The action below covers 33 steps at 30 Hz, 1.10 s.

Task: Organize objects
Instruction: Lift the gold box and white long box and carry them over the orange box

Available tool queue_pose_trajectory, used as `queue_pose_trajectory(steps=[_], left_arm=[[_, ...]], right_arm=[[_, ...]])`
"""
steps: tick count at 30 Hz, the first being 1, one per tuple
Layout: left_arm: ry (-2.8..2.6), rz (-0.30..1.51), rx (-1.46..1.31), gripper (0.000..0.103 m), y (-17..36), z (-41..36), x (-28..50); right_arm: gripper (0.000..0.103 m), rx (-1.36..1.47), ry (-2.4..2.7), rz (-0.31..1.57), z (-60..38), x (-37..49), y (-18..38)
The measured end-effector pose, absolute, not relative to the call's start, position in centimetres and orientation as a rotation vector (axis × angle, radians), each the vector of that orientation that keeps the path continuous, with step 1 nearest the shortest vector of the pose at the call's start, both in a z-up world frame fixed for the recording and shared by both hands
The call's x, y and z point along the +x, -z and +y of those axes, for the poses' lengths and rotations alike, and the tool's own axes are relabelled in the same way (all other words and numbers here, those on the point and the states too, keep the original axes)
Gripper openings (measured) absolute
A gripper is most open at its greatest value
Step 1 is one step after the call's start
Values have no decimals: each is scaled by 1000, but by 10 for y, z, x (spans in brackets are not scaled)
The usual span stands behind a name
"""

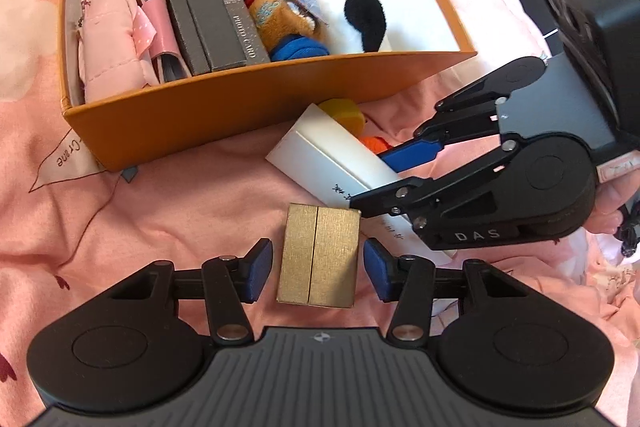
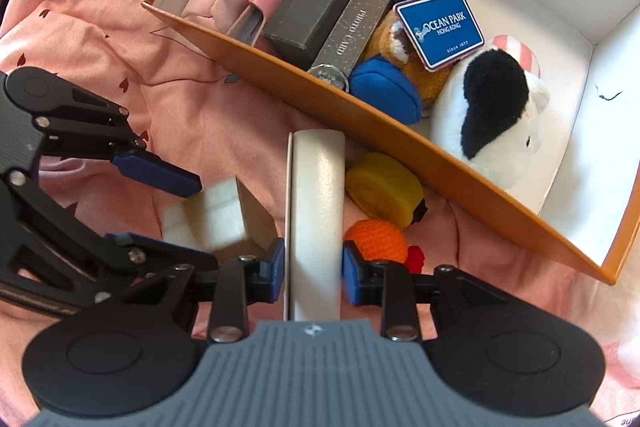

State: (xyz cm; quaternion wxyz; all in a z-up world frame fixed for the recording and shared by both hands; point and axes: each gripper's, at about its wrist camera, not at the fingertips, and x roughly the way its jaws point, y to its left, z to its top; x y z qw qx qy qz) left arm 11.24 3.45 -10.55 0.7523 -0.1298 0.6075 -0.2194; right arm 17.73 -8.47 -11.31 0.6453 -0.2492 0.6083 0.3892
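Observation:
A small gold box (image 1: 318,259) lies on the pink bedding between the pads of my left gripper (image 1: 318,269), which stands open with a narrow gap on each side. From the right wrist view the same gold box (image 2: 224,215) sits between the fingers of the left gripper (image 2: 196,219). My right gripper (image 2: 314,273) is shut on a long white box (image 2: 316,207), both blue pads pressing its sides. In the left wrist view the right gripper (image 1: 384,175) holds that white box (image 1: 320,151) just beyond the gold one.
An open orange box (image 1: 240,95) lies behind, holding a pink pouch (image 1: 108,35), dark boxes (image 1: 208,23), a brown plush (image 2: 416,71) and a black-and-white plush (image 2: 488,115). A yellow item (image 2: 384,183) and an orange crochet item (image 2: 376,239) lie beside the white box.

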Motion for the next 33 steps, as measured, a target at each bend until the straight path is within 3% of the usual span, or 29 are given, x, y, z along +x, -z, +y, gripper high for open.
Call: queue_pose_trajectory(steps=[5, 14, 33], left_arm=[[476, 1341, -242, 52, 113, 22, 110], [455, 1303, -228, 51, 103, 21, 103], [449, 1002, -285, 50, 6, 29, 107]], right_arm=[[32, -597, -893, 1364, -86, 171, 115], [31, -578, -882, 1321, -90, 163, 110], [31, -343, -867, 1106, -141, 164, -14]])
